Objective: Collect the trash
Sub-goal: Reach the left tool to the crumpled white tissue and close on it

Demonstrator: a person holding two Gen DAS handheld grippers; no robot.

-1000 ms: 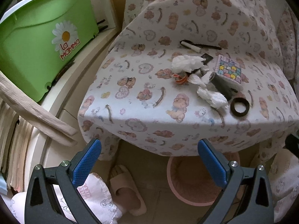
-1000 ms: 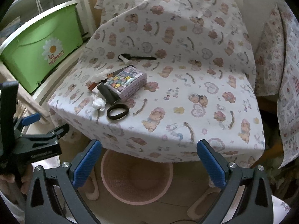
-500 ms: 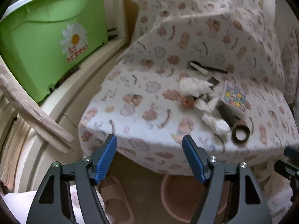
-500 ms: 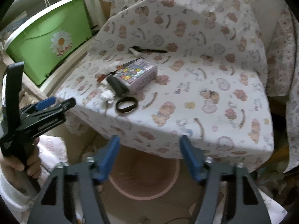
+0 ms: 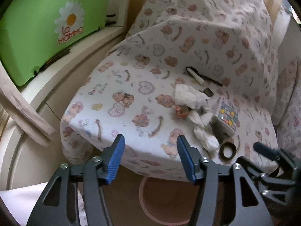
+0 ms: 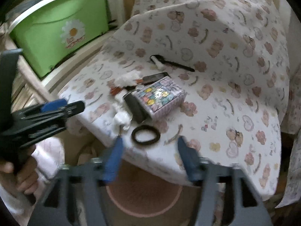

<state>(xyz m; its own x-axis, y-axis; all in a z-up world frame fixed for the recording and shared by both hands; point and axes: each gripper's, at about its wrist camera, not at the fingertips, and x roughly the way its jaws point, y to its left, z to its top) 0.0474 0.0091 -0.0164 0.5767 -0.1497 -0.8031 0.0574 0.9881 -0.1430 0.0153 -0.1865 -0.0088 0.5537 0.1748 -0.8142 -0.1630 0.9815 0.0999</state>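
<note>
- Left gripper (image 5: 150,158) hovers at the near edge of the bench (image 5: 120,86); jaws apart, nothing between them.
- Right gripper (image 6: 149,157) also sits at the near edge, further right; jaws apart and empty. Its view is smeared with motion blur.
- In the right wrist view the left gripper (image 6: 62,105) shows side-on at the left, gripped by a hand (image 6: 20,177).
- Bench is draped in a cloth (image 5: 207,37) printed with bears and hearts.
- Trash sits in a cluster toward the right side of the bench: a large crumpled white tissue (image 5: 190,96), a smaller white wad (image 5: 206,140) close to the near edge, and an orange scrap (image 5: 180,113) between them.
- Same small wad appears in the right wrist view (image 6: 121,121), just left of a dark cylinder (image 6: 135,107).
- Mixed in with the trash: a colourful patterned box (image 6: 160,97) touching the cylinder, and a black ring (image 6: 145,134) lying flat near the edge in front of it.
- A black-handled brush (image 6: 169,64) lies behind the cluster, apart from it.
- A pink basket (image 6: 144,197) stands on the floor under the near bench edge, directly below both grippers.
- Green tub (image 5: 47,28) with a daisy label sits on a ledge to the left.
</note>
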